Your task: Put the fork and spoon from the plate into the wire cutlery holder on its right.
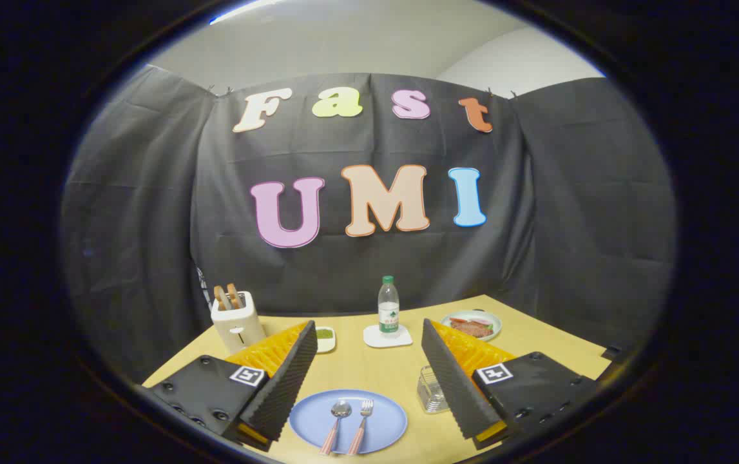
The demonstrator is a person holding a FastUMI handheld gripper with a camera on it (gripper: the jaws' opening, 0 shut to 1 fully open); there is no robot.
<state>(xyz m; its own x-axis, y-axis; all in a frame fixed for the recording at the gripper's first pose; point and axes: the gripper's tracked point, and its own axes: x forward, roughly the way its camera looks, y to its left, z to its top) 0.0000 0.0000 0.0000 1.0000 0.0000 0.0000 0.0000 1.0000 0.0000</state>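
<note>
Gripper point(366, 380) was wide open, holding nothing. Spoon point(337, 419) and fork point(361, 419) lay side by side on the plate point(382, 428) between the fingers, handles toward the gripper; holder point(432, 390) beside the right finger

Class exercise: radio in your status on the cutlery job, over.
Gripper open, holding nothing. Spoon and fork on blue plate between fingers. Wire holder right of plate, path clear.

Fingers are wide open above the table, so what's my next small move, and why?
Probably lower the hand-held gripper toward the fork. It and the spoon lie untouched, side by side, on the blue plate between the open fingers; the fork lies nearer the wire holder.
</note>
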